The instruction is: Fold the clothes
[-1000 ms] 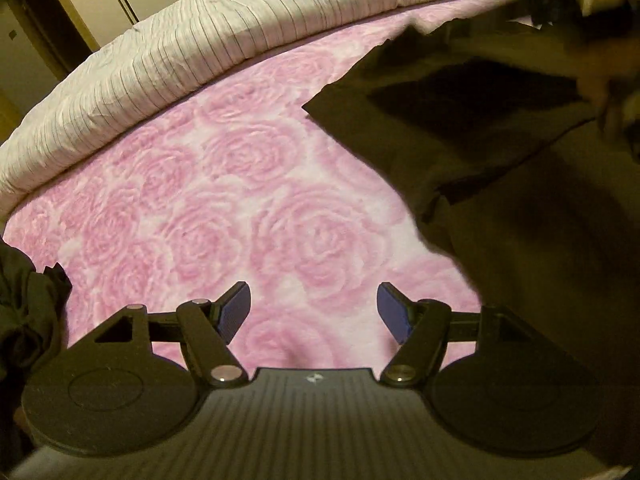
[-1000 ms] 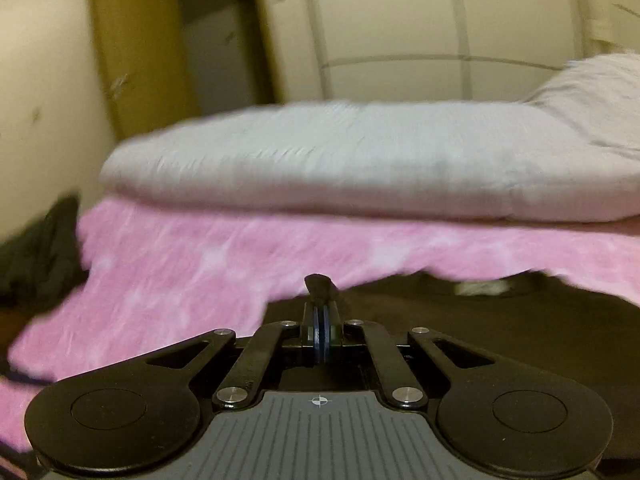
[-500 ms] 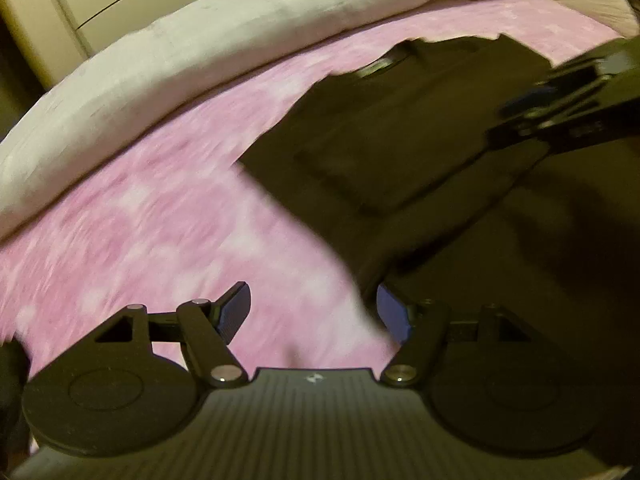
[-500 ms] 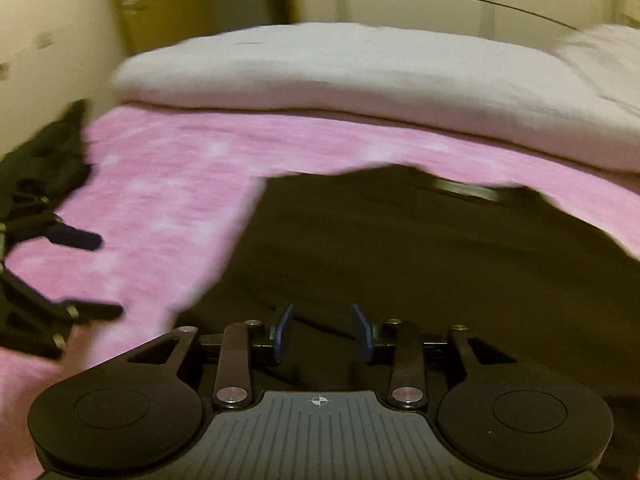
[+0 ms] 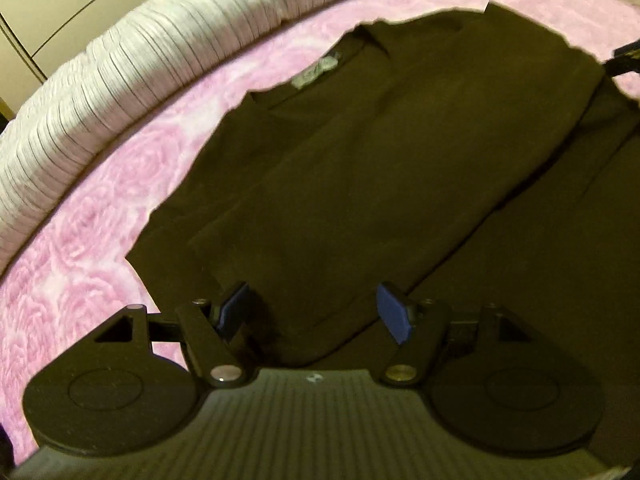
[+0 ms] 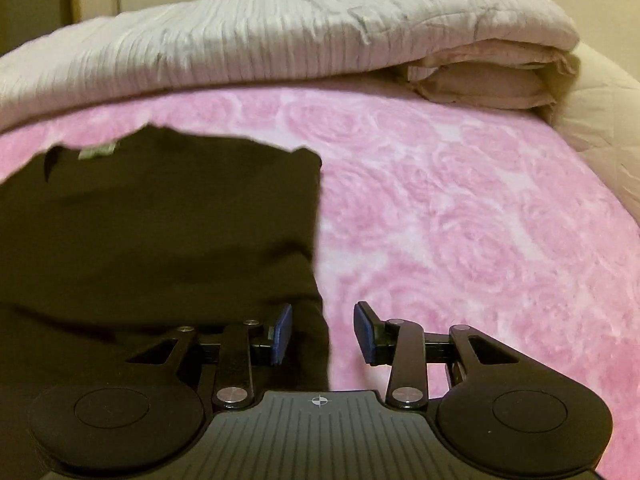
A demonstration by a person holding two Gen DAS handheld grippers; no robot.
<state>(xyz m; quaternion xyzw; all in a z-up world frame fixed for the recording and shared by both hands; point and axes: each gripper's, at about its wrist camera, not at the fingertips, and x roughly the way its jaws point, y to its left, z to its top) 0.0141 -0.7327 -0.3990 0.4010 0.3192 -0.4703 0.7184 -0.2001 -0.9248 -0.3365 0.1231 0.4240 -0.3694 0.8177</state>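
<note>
A dark brown T-shirt (image 5: 360, 168) lies flat on the pink rose-patterned bedspread (image 5: 100, 208), collar and label toward the far side, one side folded over its middle. My left gripper (image 5: 314, 312) is open and empty, low over the shirt's near left part. In the right wrist view the shirt (image 6: 160, 220) fills the left half with a straight right edge. My right gripper (image 6: 322, 332) is open and empty, straddling that edge near the shirt's lower right corner.
A folded white ribbed duvet (image 6: 240, 44) runs along the far side of the bed, with cream bedding (image 6: 492, 76) stacked at its right end. Pink bedspread (image 6: 480, 220) stretches to the right of the shirt. Part of the other gripper shows at the left wrist view's right edge (image 5: 626, 58).
My right gripper has opened, let go of the shirt and moved to its right edge. My left gripper, open throughout, has moved from the bare bedspread to over the shirt.
</note>
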